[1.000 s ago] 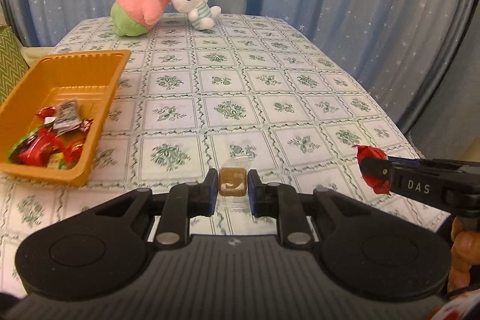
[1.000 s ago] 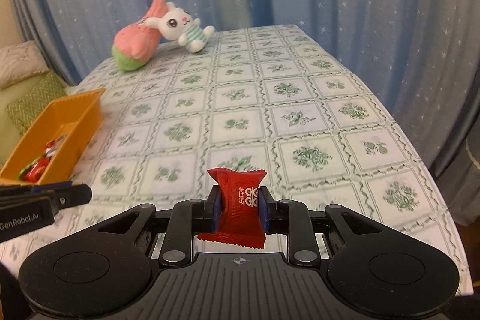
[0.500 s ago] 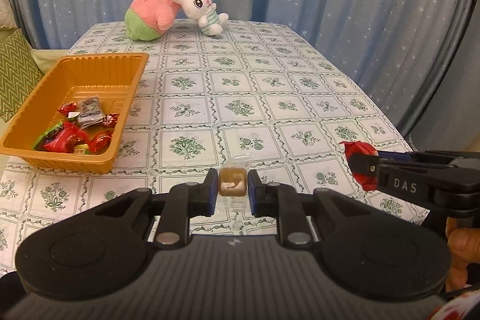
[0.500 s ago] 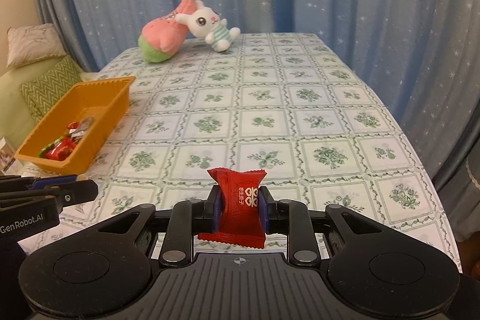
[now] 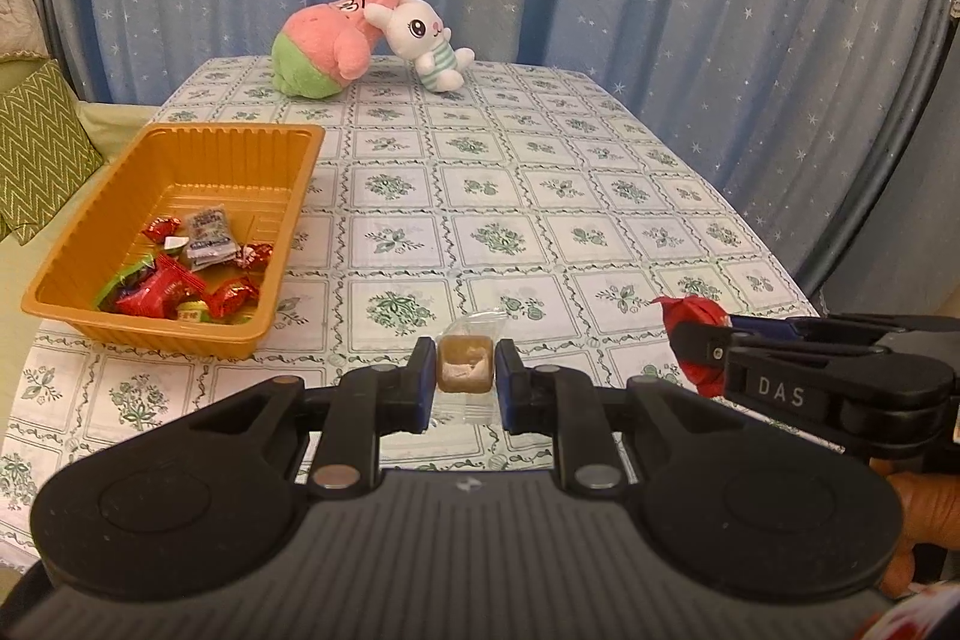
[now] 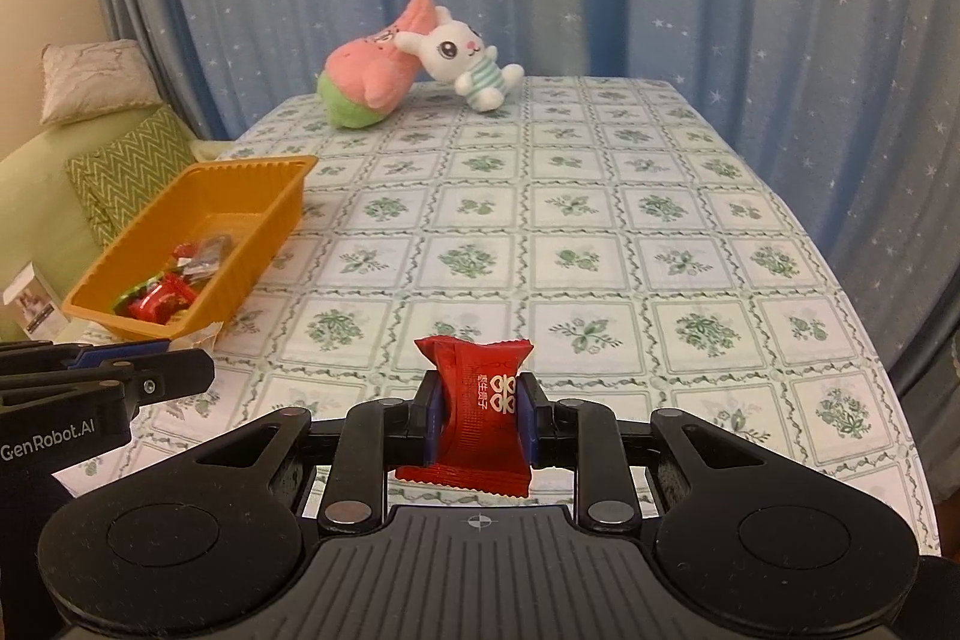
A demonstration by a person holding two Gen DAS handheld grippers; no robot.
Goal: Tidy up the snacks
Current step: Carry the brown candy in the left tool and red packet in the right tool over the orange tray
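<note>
Brown candy (image 5: pixel 465 363) in clear wrap sits pinched between your left gripper (image 5: pixel 465 377) fingers; your right gripper (image 6: pixel 478 418) fingers squeeze a red packet (image 6: pixel 480 415). Both hang above the worktop (image 5: pixel 540 196), with the orange tray (image 5: pixel 180 340) of sweets at ten o'clock.

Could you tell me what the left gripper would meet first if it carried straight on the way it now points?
Probably the tablecloth. The left gripper, shut on a clear-wrapped brown candy, points down at bare cloth right of the orange tray. Nothing else seems to lie in that line, though depth is unclear.
</note>
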